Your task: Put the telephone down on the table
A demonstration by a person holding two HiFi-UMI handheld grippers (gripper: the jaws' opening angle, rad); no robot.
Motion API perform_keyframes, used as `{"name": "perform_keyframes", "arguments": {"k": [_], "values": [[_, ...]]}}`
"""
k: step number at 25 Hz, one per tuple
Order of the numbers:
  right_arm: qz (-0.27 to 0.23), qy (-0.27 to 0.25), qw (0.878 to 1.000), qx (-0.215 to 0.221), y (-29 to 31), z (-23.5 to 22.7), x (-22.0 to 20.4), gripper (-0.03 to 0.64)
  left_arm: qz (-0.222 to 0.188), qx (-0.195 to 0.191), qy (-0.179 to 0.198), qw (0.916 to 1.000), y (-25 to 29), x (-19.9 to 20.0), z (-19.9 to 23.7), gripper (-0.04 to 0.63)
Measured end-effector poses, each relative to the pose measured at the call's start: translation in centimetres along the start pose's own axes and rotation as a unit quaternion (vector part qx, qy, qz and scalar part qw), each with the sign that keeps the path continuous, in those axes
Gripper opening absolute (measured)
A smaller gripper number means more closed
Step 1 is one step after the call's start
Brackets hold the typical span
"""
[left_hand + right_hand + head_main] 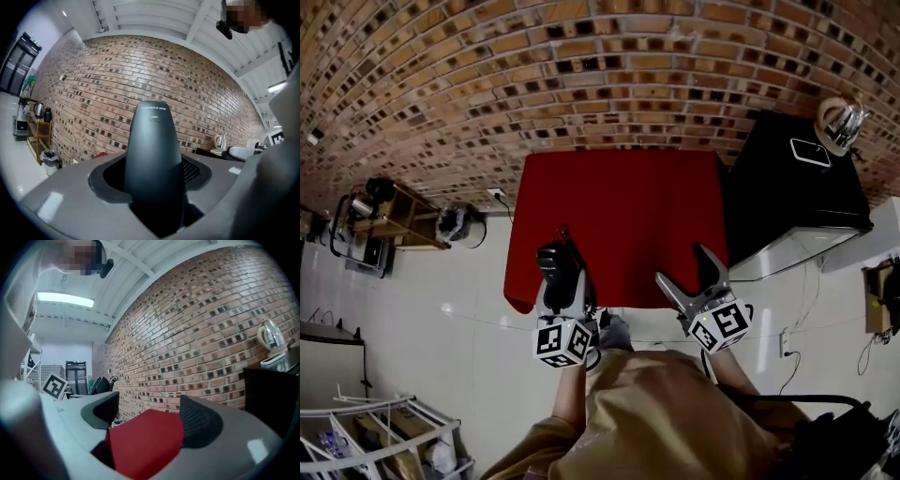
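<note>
A black telephone handset [556,272] stands upright between the jaws of my left gripper [562,259], which is shut on it over the near left part of the red table [628,206]. In the left gripper view the handset [153,159] fills the gap between the jaws and hides most of the table. My right gripper [682,264] hangs open over the table's near right edge with nothing in it. In the right gripper view, only the red tabletop [145,441] shows between the spread jaws of the right gripper [150,416].
A brick wall runs behind the table. A black cabinet [787,202] stands right of it with a kettle [841,122] and a flat device on top. A wooden shelf [394,220] and a bin [455,223] stand to the left. A white rack [384,436] is near my feet.
</note>
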State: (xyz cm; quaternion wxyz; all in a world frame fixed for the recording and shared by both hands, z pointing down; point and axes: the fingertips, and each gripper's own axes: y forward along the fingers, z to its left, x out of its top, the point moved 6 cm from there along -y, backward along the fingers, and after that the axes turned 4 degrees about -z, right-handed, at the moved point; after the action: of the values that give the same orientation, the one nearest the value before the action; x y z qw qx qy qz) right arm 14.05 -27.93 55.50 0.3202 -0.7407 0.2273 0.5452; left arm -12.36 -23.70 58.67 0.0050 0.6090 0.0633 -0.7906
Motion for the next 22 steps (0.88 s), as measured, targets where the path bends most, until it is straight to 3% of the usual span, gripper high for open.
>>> {"name": "perform_keyframes", "arguments": {"k": [7,12,19,22], "values": [[0.031,0.010,0.999,-0.038,11.6,-1.3,-4.2,0.396,0.093,0.002,-0.008,0.9957,8.9,-4.3,11.0,0.278],[0.037,-0.026,0.997,-0.062,19.0,-2.8,-9.2,0.396,0.177,0.037,-0.027,0.9831,16.7,-10.6,21.3,0.278],[0.062,-0.047,0.996,-0.053,25.3,-5.5,-15.0,0.394,0.314,0.075,-0.052,0.9452,28.2,-22.4,33.3,0.278],[0.069,-0.048,0.996,-0.038,26.3,-6.8,-17.9,0.396,0.375,0.093,-0.039,0.9215,32.0,-27.5,37.4,0.278]]}}
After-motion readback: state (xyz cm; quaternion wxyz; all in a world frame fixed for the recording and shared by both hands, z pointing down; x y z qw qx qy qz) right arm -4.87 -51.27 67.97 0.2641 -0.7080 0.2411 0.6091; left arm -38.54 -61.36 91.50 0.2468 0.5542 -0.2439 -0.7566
